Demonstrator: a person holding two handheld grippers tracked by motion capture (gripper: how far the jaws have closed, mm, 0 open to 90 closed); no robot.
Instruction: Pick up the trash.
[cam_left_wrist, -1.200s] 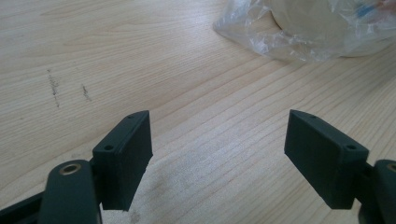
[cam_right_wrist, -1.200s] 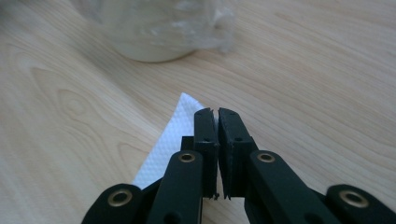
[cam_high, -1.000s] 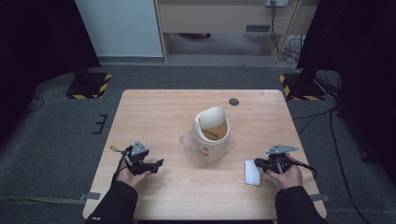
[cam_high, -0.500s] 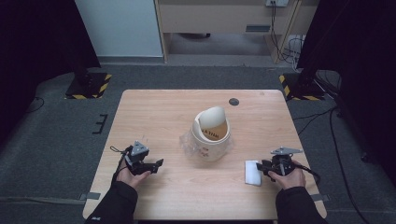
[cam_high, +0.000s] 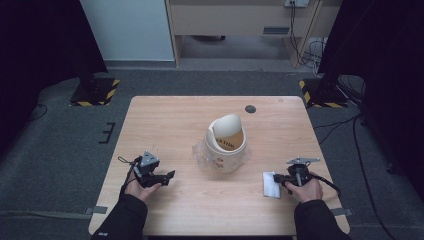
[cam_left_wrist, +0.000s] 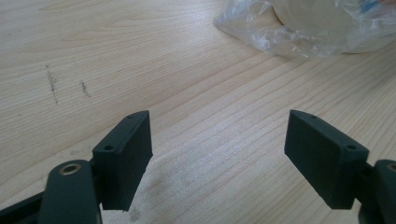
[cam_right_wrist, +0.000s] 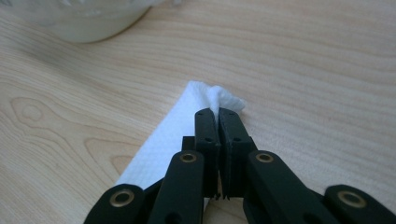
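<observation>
The right gripper (cam_right_wrist: 218, 112) has just closed on a pinched corner of the napkin (cam_high: 270, 184) at lower right, so thin paper could tear when lifted, while the left gripper (cam_left_wrist: 219, 158) gapes empty.

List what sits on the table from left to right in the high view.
Left hand-held gripper → white bin in its clear bag → white tissue → right hand-held gripper, shut on the tissue's edge.
</observation>
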